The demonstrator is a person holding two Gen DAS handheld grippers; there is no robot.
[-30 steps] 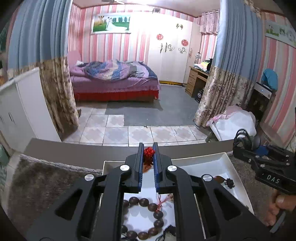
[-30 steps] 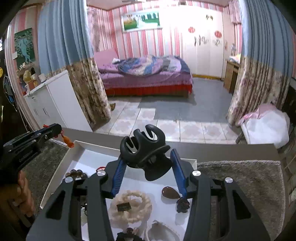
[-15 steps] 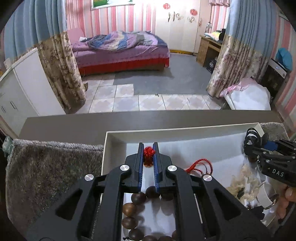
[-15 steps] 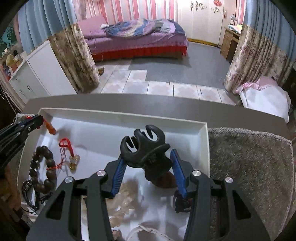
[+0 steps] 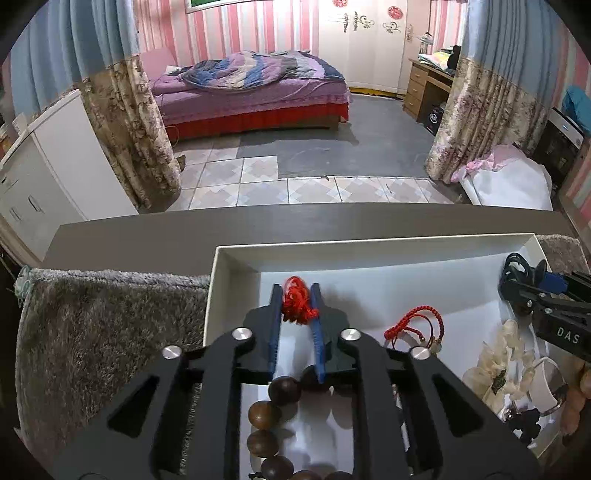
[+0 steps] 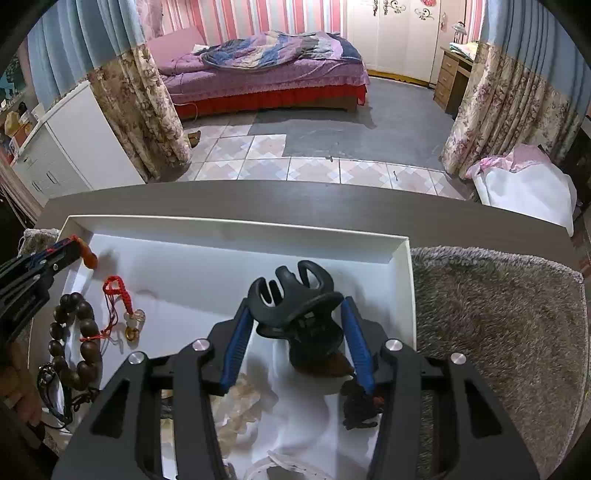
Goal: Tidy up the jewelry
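Pink-and-white striped walls (image 5: 236, 22) enclose a bedroom. A bed (image 5: 255, 99) with a purple cover, a rumpled striped quilt and a red skirt stands against the far wall. Beside it, white wardrobe doors (image 5: 365, 40) carry red and dark ornaments. A wooden desk (image 5: 424, 88) with drawers sits in the right corner. 2 curtains frame the opening: blue above, floral below, one at left (image 5: 122, 122) and one at right (image 5: 480, 110). The floor is grey further in (image 5: 332, 147) and patterned tile (image 5: 258, 184) nearer. A white cabinet (image 5: 48, 166) stands at left. A white bundle with pink cloth (image 5: 509, 177) lies at right.
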